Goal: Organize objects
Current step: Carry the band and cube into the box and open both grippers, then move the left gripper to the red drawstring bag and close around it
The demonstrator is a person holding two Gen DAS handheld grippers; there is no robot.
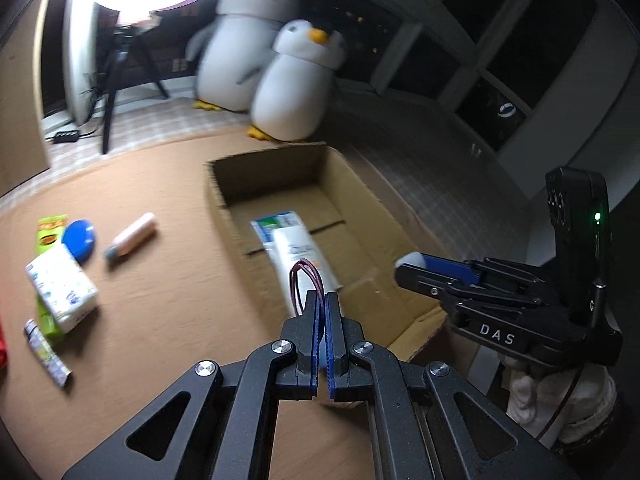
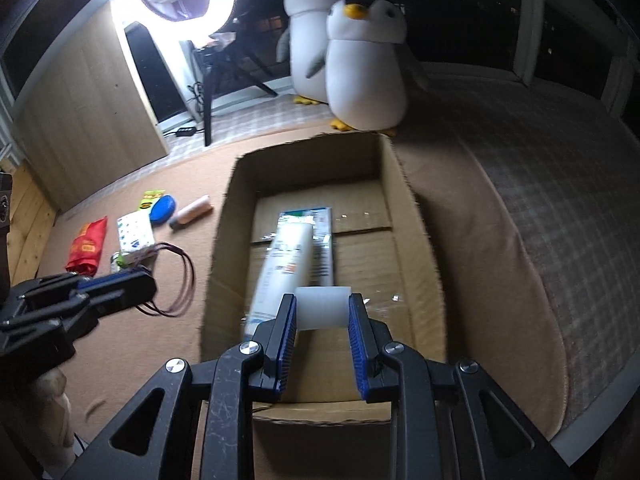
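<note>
cardboard box point(image 2: 400, 208) sits centre-right on the brown mat, a white tube point(image 2: 286, 256) lying inside it. i see my right gripper point(image 2: 322, 322) clenched on a white cylinder point(image 2: 322, 308) over the box's near end. left gripper point(image 1: 320, 320) pinches thin dark red cord loops point(image 1: 306, 280), jaws closed, near the box's left wall.

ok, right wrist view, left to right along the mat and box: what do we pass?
Red crinkled packet → white patterned tissue pack → blue round lid → peach cylindrical tube → brown cardboard box.
</note>
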